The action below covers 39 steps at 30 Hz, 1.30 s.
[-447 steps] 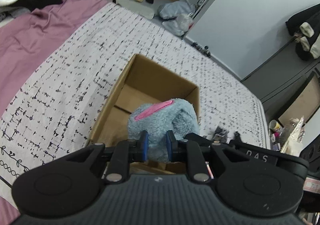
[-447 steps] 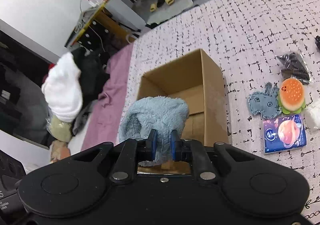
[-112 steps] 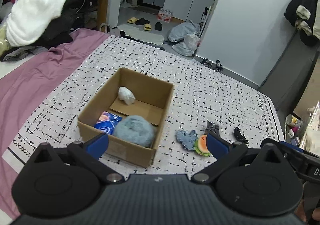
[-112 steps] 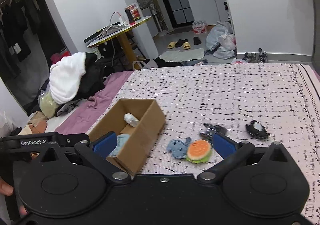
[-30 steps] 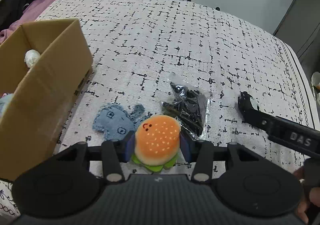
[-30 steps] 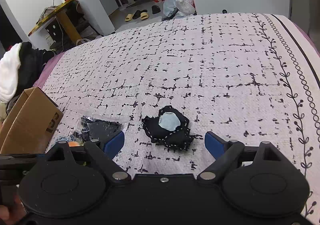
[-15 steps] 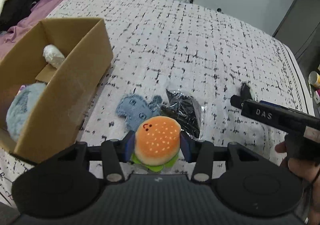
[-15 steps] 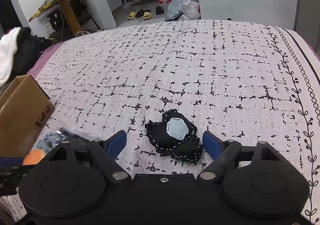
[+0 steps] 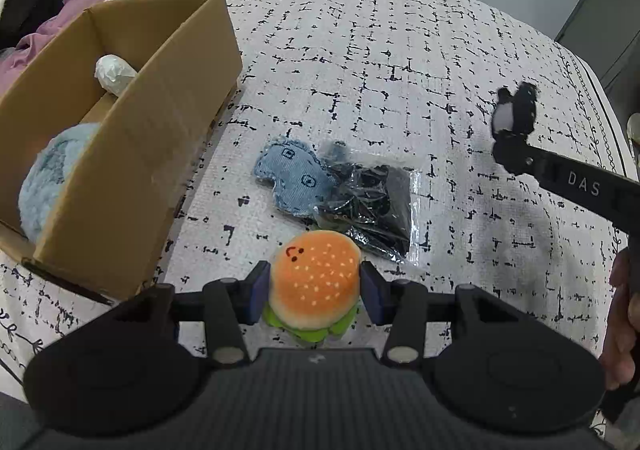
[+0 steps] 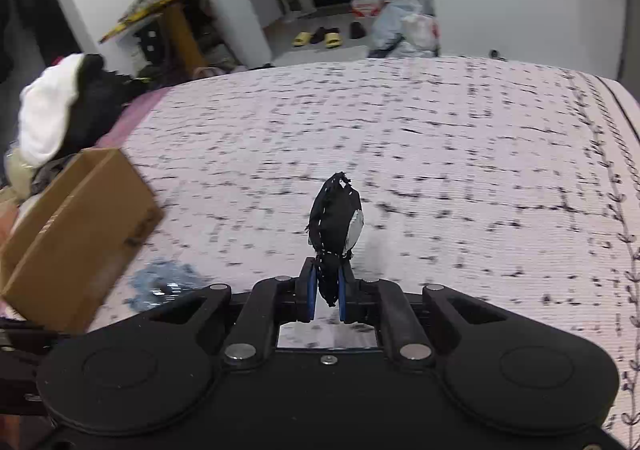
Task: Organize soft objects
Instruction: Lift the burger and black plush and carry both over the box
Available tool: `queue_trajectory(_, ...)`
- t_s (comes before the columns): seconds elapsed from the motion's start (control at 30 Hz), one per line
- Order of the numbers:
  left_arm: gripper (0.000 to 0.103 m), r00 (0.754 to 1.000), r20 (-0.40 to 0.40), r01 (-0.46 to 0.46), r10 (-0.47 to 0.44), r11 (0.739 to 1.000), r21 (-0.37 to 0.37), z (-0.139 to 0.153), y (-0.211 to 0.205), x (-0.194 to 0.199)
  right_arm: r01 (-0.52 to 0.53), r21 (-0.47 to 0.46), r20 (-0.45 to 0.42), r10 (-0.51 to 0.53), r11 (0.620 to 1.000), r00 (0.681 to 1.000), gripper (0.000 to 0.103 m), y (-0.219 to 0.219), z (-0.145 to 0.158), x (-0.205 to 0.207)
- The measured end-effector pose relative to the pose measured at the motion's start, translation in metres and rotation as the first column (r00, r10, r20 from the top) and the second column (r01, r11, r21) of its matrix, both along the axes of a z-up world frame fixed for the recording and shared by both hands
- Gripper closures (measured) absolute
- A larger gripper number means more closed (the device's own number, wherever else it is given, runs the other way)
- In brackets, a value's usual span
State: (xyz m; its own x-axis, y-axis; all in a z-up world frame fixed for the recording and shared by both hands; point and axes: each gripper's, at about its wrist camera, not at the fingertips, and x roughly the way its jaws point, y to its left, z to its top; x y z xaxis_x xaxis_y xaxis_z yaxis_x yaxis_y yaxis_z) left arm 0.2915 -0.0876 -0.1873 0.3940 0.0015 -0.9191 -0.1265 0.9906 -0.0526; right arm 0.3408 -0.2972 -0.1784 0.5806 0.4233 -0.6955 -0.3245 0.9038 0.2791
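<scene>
My left gripper point(image 9: 314, 290) is shut on a plush hamburger point(image 9: 314, 282), held above the patterned bedspread point(image 9: 360, 50) just right of the cardboard box point(image 9: 132, 154). Inside the box lie a fluffy blue plush point(image 9: 48, 178) and a small white bundle point(image 9: 114, 73). My right gripper point(image 10: 326, 296) is shut on a small black fabric toy with a grey patch point(image 10: 336, 222), lifted off the bedspread point(image 10: 440, 138); the same toy point(image 9: 514, 116) shows at the right of the left wrist view. A blue denim toy point(image 9: 292, 178) and a clear bag of black items point(image 9: 368, 206) lie on the bed.
The cardboard box point(image 10: 76, 218) stands at the left in the right wrist view, with a pile of white and dark clothes point(image 10: 60, 110) beyond it. A person's hand point(image 9: 620, 314) holds the right gripper's handle. Slippers point(image 10: 316, 37) and bags point(image 10: 404, 30) lie on the floor behind the bed.
The right gripper's fingers closed on the black toy and lifted it off the bed. The left gripper carried the hamburger leftward, nearer the box.
</scene>
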Motion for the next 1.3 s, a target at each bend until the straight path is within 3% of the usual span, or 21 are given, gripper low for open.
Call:
queue_trajectory(0.4, 0.057, 1.000, 0.016, 0.005, -0.005, 1.000, -0.002, 0.004, 0.002, -0.004, -0.192, 0.132, 0.006, 0.192, 0.973, 0.981, 0.092, 0.038, 0.013, -0.028)
queue_trajectory(0.7, 0.062, 0.999, 0.038, 0.003, -0.002, 1.000, -0.018, 0.011, 0.015, -0.012, -0.236, 0.168, -0.027, 0.243, 0.957, 0.970, 0.093, 0.050, 0.006, -0.033)
queue_trajectory(1.0, 0.063, 0.997, 0.081, -0.016, 0.020, 0.998, -0.057, 0.025, 0.037, -0.023, -0.296, 0.115, -0.068, 0.305, 0.948, 0.950, 0.094, 0.071, -0.011, -0.044)
queue_trajectory(1.3, 0.063, 0.992, 0.114, -0.035, 0.044, 0.996, -0.080, 0.045, 0.064, -0.043, -0.308, 0.053, -0.064, 0.311, 0.950, 0.948, 0.094, 0.081, -0.007, -0.056)
